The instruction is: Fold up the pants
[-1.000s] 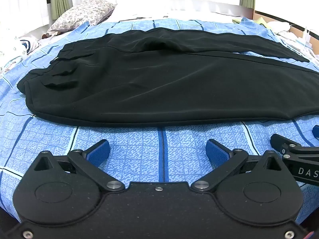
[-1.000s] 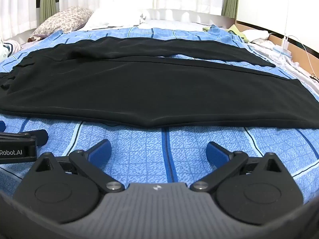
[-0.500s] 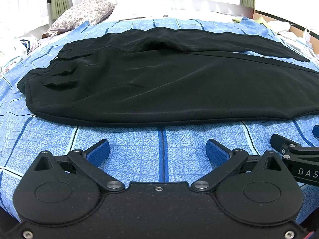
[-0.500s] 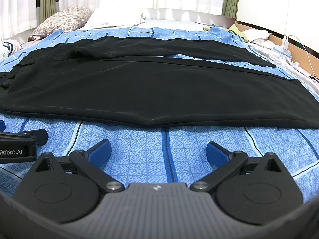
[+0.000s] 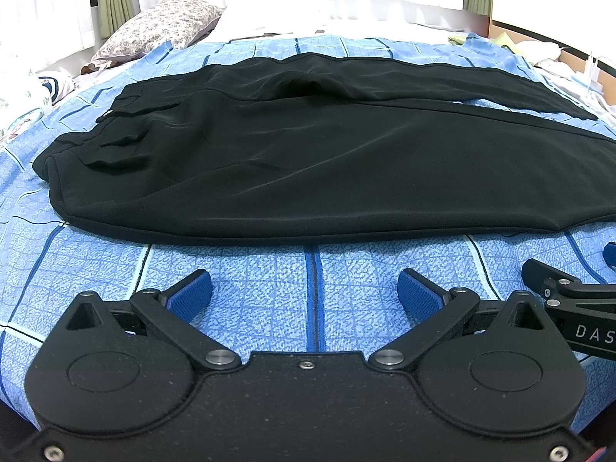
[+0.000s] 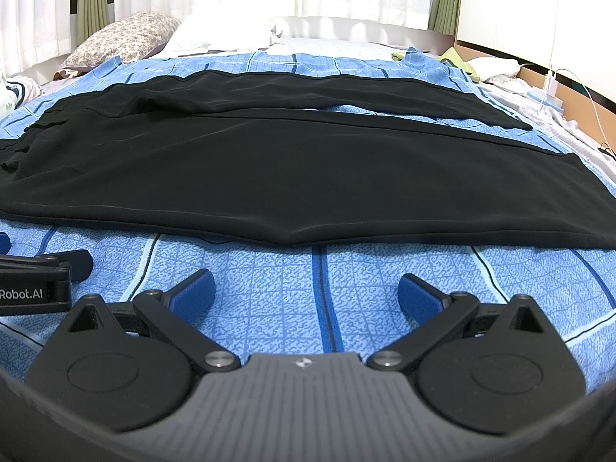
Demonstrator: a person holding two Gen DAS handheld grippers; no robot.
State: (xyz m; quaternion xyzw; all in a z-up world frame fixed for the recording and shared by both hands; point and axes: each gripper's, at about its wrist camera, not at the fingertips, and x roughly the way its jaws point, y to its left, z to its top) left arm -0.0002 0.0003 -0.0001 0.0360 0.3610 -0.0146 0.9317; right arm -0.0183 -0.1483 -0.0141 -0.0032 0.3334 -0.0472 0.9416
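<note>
Nothing has visibly moved since the earlier frames. Blue patterned bedspread (image 5: 269, 300) carries the black pants (image 5: 308, 161), laid flat, unfolded, waistband leftward. Left gripper (image 5: 304, 292) and right gripper (image 6: 306, 292) hover short of the near edge, jaws spread wide, holding nothing.

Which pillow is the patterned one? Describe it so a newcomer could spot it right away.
Start at the bed covered by the blue checked sheet, where the black pants lie spread flat. Look past the pants to the far left corner, below the white curtains. The floral-print pillow lies there, speckled brown on pale fabric, unlike the plain white pillow just to its right.
</note>
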